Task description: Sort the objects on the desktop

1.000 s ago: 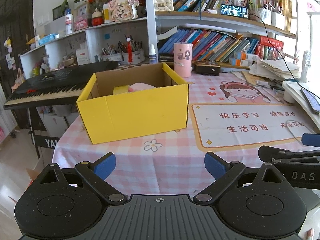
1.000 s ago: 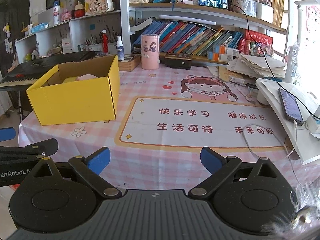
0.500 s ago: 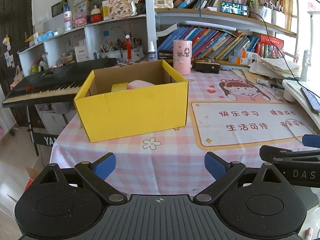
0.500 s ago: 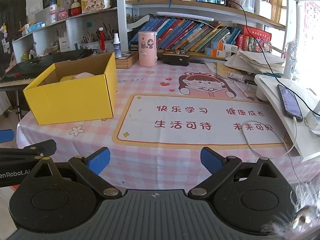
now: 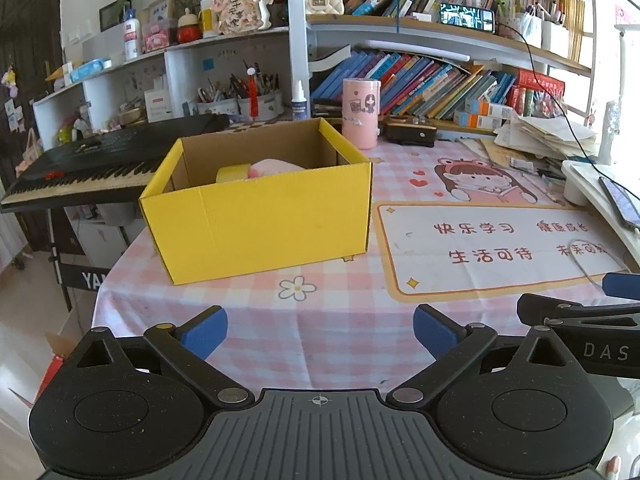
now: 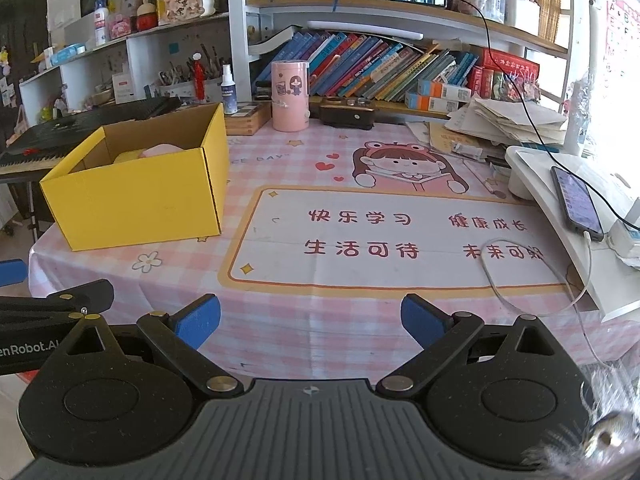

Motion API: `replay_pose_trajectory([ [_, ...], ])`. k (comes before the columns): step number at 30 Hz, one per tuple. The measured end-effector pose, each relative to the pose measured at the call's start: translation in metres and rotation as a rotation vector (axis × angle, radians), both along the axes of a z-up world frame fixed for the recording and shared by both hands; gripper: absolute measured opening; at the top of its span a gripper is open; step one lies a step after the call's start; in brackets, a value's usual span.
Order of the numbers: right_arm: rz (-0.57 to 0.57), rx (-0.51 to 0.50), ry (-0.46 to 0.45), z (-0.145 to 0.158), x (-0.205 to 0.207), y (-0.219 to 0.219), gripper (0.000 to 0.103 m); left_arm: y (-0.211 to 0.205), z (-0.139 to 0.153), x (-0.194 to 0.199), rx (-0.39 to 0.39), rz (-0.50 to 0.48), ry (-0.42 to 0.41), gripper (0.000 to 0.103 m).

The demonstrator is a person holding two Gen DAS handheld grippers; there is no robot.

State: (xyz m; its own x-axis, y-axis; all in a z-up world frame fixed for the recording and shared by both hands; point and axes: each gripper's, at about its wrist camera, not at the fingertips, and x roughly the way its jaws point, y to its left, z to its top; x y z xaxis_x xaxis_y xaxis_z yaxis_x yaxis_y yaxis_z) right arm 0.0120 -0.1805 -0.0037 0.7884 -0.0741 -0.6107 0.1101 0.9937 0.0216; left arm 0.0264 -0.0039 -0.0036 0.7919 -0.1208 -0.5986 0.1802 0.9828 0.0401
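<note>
Both the left gripper [image 5: 320,332] and right gripper [image 6: 310,320] stand wide and empty before the box [image 5: 260,220]; an approach aimed low risks shoving the box toward the cup [image 5: 360,114] behind it.

The yellow box [image 5: 260,224] hides most of its contents behind its front wall: only the top of a yellow tape roll [image 5: 232,173] and of a pink soft object [image 5: 276,166] show, the latter not identifiable. The right gripper [image 5: 592,320] is cut off by the left wrist view's right edge. The keyboard [image 5: 80,164] runs off the left edge. Book spines [image 6: 380,64] are too small to read. A blurred fuzzy thing [image 6: 600,436] fills the right wrist view's lower right corner.
</note>
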Motion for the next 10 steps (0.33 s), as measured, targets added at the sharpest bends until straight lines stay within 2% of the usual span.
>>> replay_pose_trajectory([
  [10,-0.003,0.003,0.024,-0.0033,0.0081,0.0001,0.098,0.0011,-0.0017,0.0076,-0.005,0.011,0.011,0.101],
])
